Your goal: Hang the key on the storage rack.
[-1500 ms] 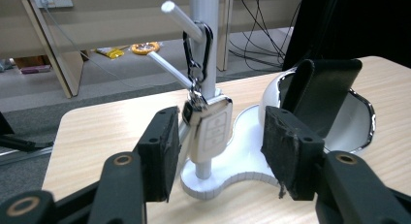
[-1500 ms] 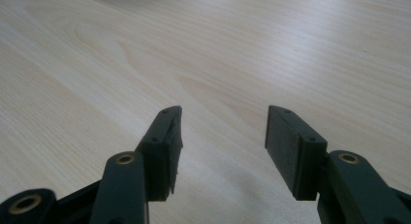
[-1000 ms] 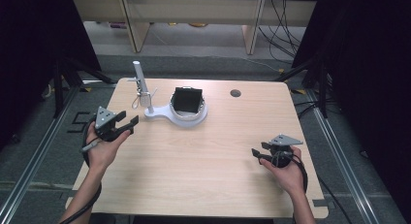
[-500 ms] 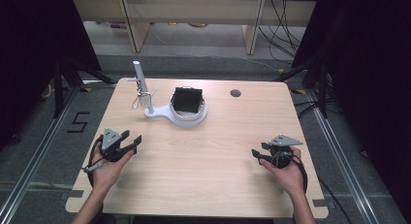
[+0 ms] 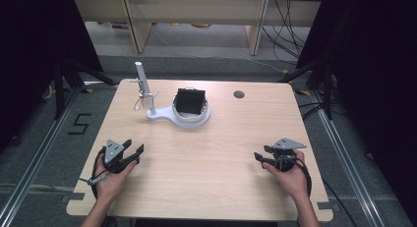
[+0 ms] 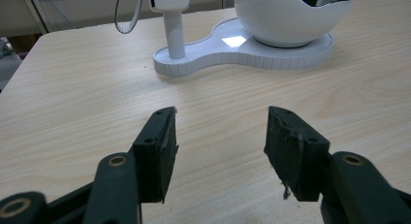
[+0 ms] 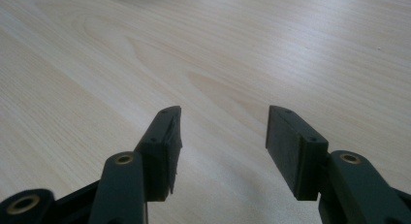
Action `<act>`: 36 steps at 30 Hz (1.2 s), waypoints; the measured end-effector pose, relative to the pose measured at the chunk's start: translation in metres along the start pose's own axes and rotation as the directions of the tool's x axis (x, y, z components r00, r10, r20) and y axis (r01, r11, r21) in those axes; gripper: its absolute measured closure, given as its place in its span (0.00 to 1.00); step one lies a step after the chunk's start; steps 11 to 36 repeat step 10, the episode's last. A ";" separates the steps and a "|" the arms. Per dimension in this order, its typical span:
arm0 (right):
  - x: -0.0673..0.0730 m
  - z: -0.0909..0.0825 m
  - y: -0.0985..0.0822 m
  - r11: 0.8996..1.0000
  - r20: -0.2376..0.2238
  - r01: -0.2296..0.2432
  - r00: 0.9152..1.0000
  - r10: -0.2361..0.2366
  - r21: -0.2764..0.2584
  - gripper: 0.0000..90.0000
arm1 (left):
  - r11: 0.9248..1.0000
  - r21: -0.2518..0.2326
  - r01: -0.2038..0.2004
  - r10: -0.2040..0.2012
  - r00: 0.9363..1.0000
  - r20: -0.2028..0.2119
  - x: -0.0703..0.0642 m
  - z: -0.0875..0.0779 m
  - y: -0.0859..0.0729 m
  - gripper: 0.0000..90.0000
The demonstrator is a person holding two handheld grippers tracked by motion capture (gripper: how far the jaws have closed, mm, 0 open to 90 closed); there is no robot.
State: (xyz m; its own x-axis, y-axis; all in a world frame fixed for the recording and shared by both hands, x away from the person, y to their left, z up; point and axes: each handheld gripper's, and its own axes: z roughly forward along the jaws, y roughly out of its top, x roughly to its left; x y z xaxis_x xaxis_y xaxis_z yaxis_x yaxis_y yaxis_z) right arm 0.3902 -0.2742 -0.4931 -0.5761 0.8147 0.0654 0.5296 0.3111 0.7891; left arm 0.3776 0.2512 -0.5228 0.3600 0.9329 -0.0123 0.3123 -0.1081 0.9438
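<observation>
In the high view the left gripper (image 5: 132,153) sits at the lower left of the frame, low over the wooden table (image 5: 211,153), its jaws spread apart with nothing between them, while the right gripper (image 5: 263,156) at the lower right is likewise spread wide and empty. The white stand (image 5: 184,120), a rounded base bearing a black-lined bowl and an upright post, stands in the upper middle of that view, well apart from both grippers; in the left gripper view it rises beyond the parted jaws at the top of the frame
</observation>
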 end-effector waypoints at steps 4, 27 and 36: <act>-0.001 0.001 -0.001 1.000 -0.007 0.007 1.000 -0.007 0.002 0.53 | 1.000 -0.003 0.006 -0.006 1.000 0.002 0.000 0.001 0.000 0.49; 0.000 0.003 -0.001 1.000 0.000 0.012 1.000 -0.012 -0.002 0.53 | 1.000 0.008 0.007 -0.007 1.000 0.005 0.000 0.001 0.000 0.49; 0.000 0.003 -0.001 1.000 0.000 0.012 1.000 -0.012 -0.002 0.53 | 1.000 0.008 0.007 -0.007 1.000 0.005 0.000 0.001 0.000 0.49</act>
